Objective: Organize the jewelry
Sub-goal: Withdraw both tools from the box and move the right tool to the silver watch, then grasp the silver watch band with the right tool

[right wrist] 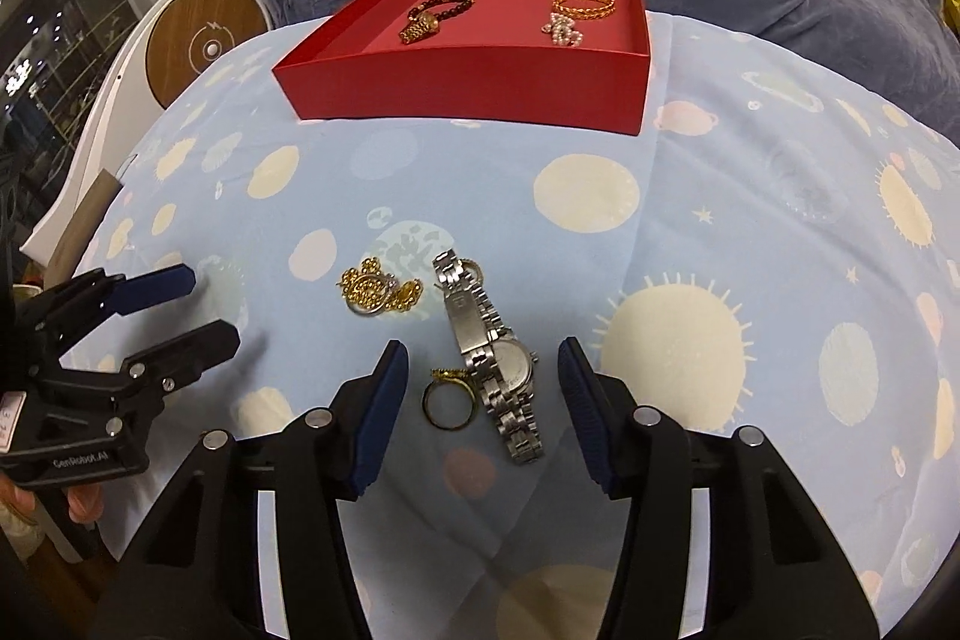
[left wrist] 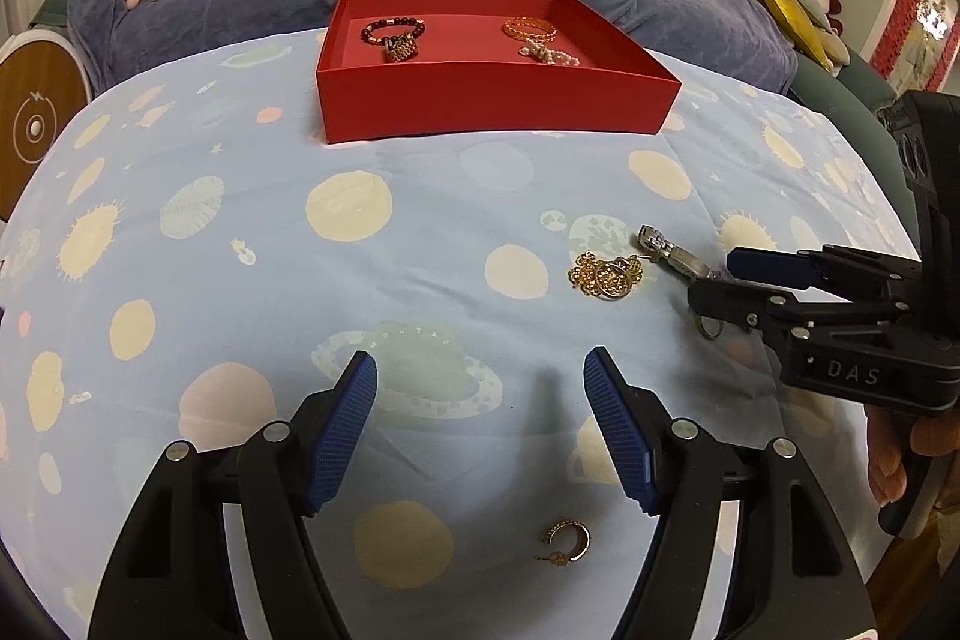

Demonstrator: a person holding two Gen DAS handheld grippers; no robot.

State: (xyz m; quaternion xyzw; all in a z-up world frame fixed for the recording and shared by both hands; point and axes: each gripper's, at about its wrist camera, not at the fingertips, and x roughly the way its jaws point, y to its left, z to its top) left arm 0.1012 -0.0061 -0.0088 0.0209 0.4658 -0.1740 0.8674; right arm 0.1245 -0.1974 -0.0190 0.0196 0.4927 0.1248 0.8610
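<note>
The right gripper point(right wrist: 483, 358), its blue-padded jaws spread wide, straddles a silver metal-link wristwatch point(right wrist: 495, 358) and a gold ring point(right wrist: 449, 397) touching the watch's left side. The left gripper point(left wrist: 480, 388), jaws equally wide, hovers empty above the pale blue planet-print bedsheet point(left wrist: 240, 280); a gold hoop earring point(left wrist: 567, 541) lies between its arms. A tangled gold chain point(right wrist: 379, 292) lies just left of the watch. Beyond the watch stands a shallow red cardboard tray point(right wrist: 468, 85) holding a dark beaded bracelet point(right wrist: 441, 7), a gold bangle point(right wrist: 585, 5) and a pearl piece point(right wrist: 563, 29).
</note>
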